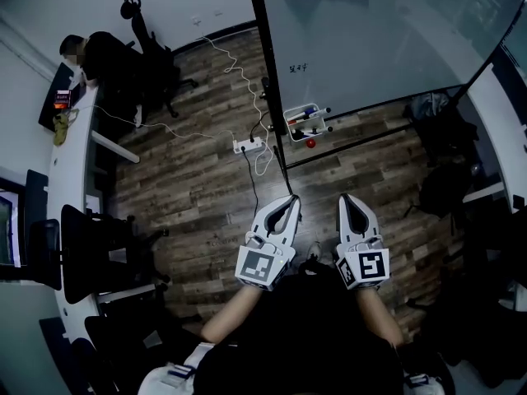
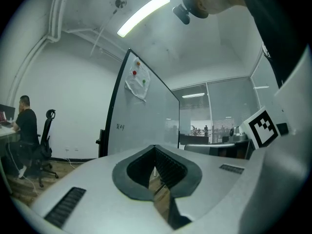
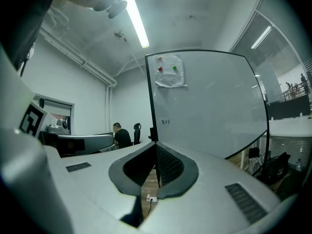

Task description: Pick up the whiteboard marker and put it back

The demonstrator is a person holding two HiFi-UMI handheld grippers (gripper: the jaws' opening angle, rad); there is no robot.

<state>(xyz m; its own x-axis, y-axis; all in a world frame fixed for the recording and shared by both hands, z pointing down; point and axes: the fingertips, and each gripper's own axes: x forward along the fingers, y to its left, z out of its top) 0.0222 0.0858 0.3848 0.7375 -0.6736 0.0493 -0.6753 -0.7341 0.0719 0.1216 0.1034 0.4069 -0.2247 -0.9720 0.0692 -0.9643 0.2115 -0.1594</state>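
Head view, with the whiteboard (image 1: 370,39) as reference. The left gripper (image 1: 289,198) and right gripper (image 1: 347,197) are held side by side over the wood floor (image 1: 198,188), in front of the whiteboard and well apart from it, both pointing toward it. In each gripper view the jaws are pressed together at their tips with nothing between them (left gripper (image 2: 155,148); right gripper (image 3: 156,145)). The whiteboard markers (image 1: 306,112) lie in a small tray (image 1: 291,127) at the whiteboard's lower edge, beside its dark frame post, untouched by either gripper. A red round object (image 1: 310,143) sits just below the tray. A power strip (image 1: 247,146) lies on the floor left of the whiteboard's post. A sheet of paper (image 3: 169,73) hangs near the whiteboard's top.
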